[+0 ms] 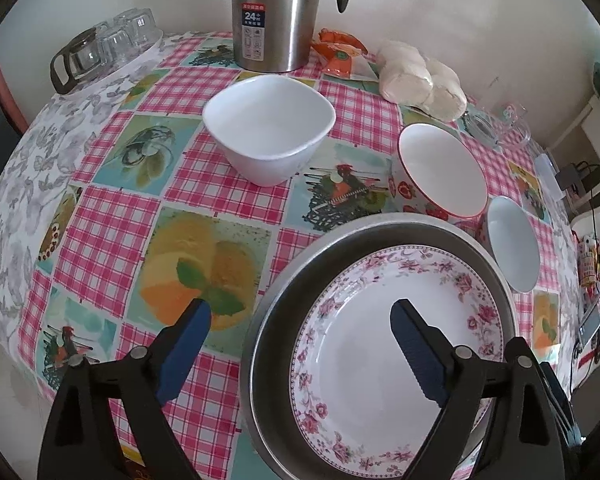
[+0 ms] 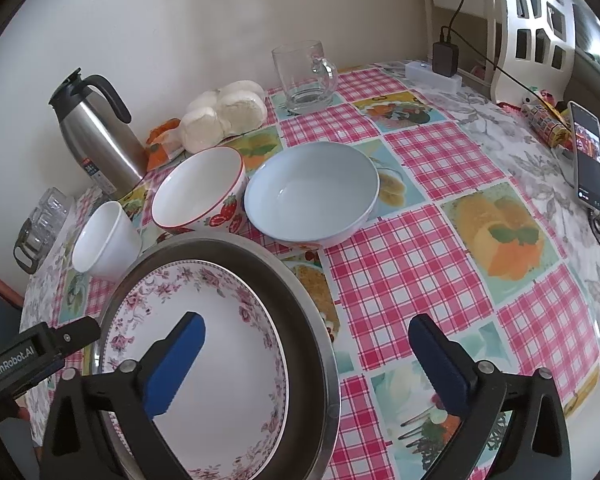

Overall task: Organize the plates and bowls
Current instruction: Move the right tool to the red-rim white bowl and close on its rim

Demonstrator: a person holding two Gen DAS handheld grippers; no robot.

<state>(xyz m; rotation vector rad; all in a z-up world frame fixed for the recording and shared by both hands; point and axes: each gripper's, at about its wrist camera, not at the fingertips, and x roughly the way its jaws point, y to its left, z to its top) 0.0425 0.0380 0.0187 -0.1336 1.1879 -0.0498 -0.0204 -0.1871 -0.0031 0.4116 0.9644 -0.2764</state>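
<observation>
A floral-rimmed plate [image 1: 380, 360] [image 2: 204, 344] lies inside a round metal pan [image 1: 284, 280] [image 2: 300, 304] at the table's near edge. My left gripper [image 1: 300, 348] stands open straddling the pan's left rim, one finger over the plate, pads touching nothing. My right gripper [image 2: 308, 360] stands open astride the pan's right rim. Beyond the pan stand a square white bowl [image 1: 269, 128] [image 2: 104, 240], a strawberry-patterned bowl [image 1: 440, 168] [image 2: 200, 192] and a pale blue bowl [image 1: 514, 240] [image 2: 312, 196].
A steel thermos jug [image 1: 272, 12] [image 2: 96, 136], bagged buns [image 1: 420, 76] [image 2: 224, 116] and an orange packet [image 1: 340, 56] line the wall. Glassware [image 1: 100, 48] sits far left, a glass mug [image 2: 304, 76] at the back, a phone [image 2: 588, 152] on the right.
</observation>
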